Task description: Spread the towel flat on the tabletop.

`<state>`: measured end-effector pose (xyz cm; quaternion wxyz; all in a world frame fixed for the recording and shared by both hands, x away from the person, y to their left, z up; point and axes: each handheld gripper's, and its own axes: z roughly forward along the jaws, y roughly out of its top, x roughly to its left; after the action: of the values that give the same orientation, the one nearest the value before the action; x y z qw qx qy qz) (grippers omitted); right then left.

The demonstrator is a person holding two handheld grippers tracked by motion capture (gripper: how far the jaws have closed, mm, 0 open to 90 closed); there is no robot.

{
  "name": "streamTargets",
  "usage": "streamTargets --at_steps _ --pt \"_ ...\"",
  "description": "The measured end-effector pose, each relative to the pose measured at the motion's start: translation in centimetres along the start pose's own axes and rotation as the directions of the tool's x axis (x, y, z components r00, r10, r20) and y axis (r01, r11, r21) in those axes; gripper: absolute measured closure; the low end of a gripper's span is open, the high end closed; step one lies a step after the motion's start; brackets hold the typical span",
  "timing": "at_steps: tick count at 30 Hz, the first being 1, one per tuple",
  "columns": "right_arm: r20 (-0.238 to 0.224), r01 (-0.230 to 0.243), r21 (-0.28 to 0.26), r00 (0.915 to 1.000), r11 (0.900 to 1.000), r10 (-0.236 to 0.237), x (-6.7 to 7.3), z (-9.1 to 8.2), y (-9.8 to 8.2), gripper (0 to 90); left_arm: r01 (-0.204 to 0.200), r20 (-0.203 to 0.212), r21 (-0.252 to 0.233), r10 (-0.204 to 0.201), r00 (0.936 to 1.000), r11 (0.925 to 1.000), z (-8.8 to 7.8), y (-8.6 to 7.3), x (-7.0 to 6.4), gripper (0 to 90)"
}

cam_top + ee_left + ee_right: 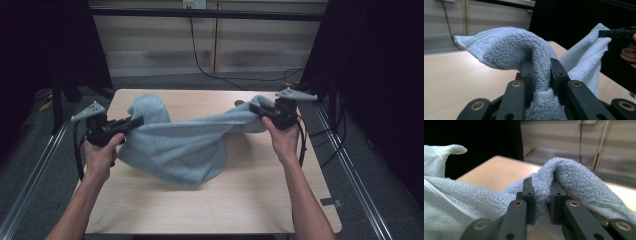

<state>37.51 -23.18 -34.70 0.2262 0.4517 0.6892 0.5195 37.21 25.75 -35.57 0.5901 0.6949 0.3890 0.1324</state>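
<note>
A pale blue terry towel (175, 145) hangs bunched across the frame's middle, both ends raised, its sagging belly touching the table (240, 200).

Pale wooden table (250, 200) under dim light. Grey carpet floor (30, 150) around it. Light panelled wall (150, 45) behind, black cable (200, 60) hanging down it. Dark curtains (380, 75) both sides. Metal rails (350, 165) flank table.

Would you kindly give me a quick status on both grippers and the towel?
Left gripper shut on towel. Right gripper shut on its other end. Towel sags between them, lowest fold near the table. Nothing in the way.
</note>
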Motion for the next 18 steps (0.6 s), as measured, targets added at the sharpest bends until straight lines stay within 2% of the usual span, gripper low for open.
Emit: streamTargets --at_steps 1,2,3,4,5,6,7,8,9,10,11,12,13,15,16,17,18 --pt "0.006 -0.007 -0.012 1.0000 1.000 0.007 0.0 0.3 1.0 78.7 0.000 0.000 0.000 0.000 1.0000 1.0000 0.0 0.0 0.0 76.7" --pt "0.007 -0.002 -0.025 1.0000 1.000 0.002 -0.1 0.6 2.0 78.8 -0.017 -0.019 -0.020 0.017 0.9997 0.9997 0.0 1.7 0.2 76.7" --pt "0.007 -0.002 -0.025 1.0000 1.000 0.002 -0.1 0.6 2.0 78.8 -0.017 -0.019 -0.020 0.017 0.9997 0.9997 0.0 1.7 0.2 76.7" --pt "0.012 0.009 -0.055 0.9999 0.998 -0.008 0.0 0.8 4.2 78.7 -0.023 -0.031 -0.031 0.022 0.9993 0.9992 0.0 2.6 0.1 76.7" --pt "0.011 0.014 -0.074 0.9999 0.997 -0.013 0.1 0.7 5.3 78.8 -0.036 -0.037 -0.053 0.034 0.9988 0.9980 -0.3 3.4 0.0 76.7" --pt "0.011 0.014 -0.074 0.9999 0.997 -0.013 0.1 0.7 5.3 78.8 -0.044 -0.040 -0.077 0.041 0.9983 0.9961 -0.6 4.1 -0.1 76.7" --pt "0.007 0.035 -0.125 0.9994 0.992 -0.035 0.5 0.3 7.1 78.7 -0.052 -0.040 -0.102 0.049 0.9980 0.9934 -0.9 4.7 -0.3 76.7" --pt "-0.002 0.034 -0.156 0.9994 0.987 -0.035 0.6 -0.1 7.7 78.7 -0.073 -0.047 -0.131 0.068 0.9966 0.9887 -1.6 5.2 -0.8 76.7" --pt "-0.011 0.033 -0.179 0.9993 0.983 -0.036 0.8 -0.3 7.9 78.8 -0.090 -0.055 -0.117 0.084 0.9949 0.9890 -1.8 5.0 -1.1 76.6" --pt "-0.012 0.039 -0.182 0.9991 0.982 -0.042 1.0 -0.5 7.8 78.8 -0.109 -0.059 -0.103 0.104 0.9929 0.9887 -1.9 4.4 -1.3 76.5" --pt "-0.012 0.049 -0.175 0.9986 0.983 -0.052 1.2 -0.6 7.4 78.7 -0.109 -0.059 -0.103 0.104 0.9929 0.9887 -1.9 4.4 -1.3 76.4" --pt "-0.012 0.049 -0.175 0.9986 0.983 -0.052 1.2 -0.6 7.4 78.7 -0.106 -0.062 -0.088 0.101 0.9930 0.9905 -1.9 3.5 -1.5 76.4" --pt "-0.015 0.067 -0.132 0.9975 0.989 -0.069 1.3 -0.5 5.4 78.7 -0.088 -0.045 -0.043 0.086 0.9952 0.9952 -1.7 1.0 -1.4 76.3" --pt "-0.028 0.065 -0.072 0.9974 0.995 -0.067 1.2 -0.3 2.5 78.7 -0.060 -0.031 0.018 0.060 0.9977 0.9980 -1.5 -2.0 -1.1 76.2" --pt "-0.033 0.061 -0.040 0.9975 0.997 -0.063 1.1 -0.1 0.8 78.7 -0.060 -0.031 0.018 0.060 0.9977 0.9980 -1.5 -2.0 -1.1 76.1" --pt "-0.037 0.054 -0.010 0.9978 0.998 -0.054 1.0 -0.1 -0.8 78.7 -0.036 -0.009 0.056 0.037 0.9993 0.9978 -1.4 -4.9 -1.2 76.1" --pt "-0.037 0.054 -0.010 0.9978 0.998 -0.054 1.0 -0.1 -0.8 78.7 -0.036 -0.009 0.056 0.037 0.9993 0.9978 -1.4 -4.9 -1.2 75.8"
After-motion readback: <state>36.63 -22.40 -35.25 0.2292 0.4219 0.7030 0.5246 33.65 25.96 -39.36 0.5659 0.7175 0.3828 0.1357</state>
